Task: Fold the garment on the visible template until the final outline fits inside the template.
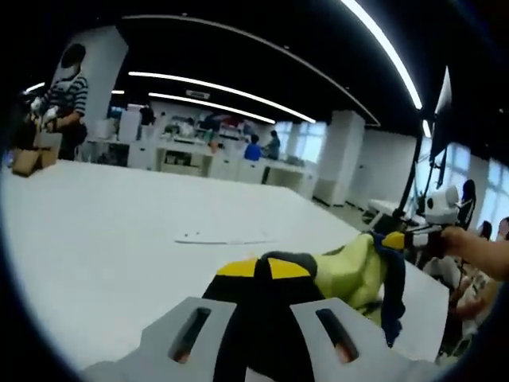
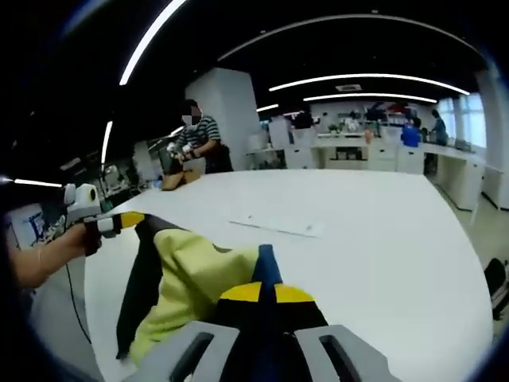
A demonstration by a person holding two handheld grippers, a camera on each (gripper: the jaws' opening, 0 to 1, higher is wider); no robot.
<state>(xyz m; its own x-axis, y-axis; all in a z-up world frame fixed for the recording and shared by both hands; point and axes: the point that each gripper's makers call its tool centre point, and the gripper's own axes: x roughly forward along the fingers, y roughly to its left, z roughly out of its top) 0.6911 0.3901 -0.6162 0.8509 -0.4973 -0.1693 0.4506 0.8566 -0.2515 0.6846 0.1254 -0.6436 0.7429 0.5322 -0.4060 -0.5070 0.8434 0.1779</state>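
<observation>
Person in striped shirt [image 2: 200, 134] beside cardboard box [image 1: 25, 159], white counters [image 1: 199, 157], ceiling light strips [image 2: 370, 77]

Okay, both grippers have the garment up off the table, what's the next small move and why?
Probably lower it flat onto the white table. The left gripper and right gripper each pinch an edge of the yellow-green and navy garment, which hangs bunched between them. Spreading it first makes folding easier.

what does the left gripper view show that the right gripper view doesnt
Left gripper view alone: two people in blue at the far counters by the windows, and a lamp on a pole.

Right gripper view alone: a white pillar right behind the person in stripes.

Both: the yellow-green garment held up between the two grippers, the white table, the flat template, ceiling light strips.
</observation>
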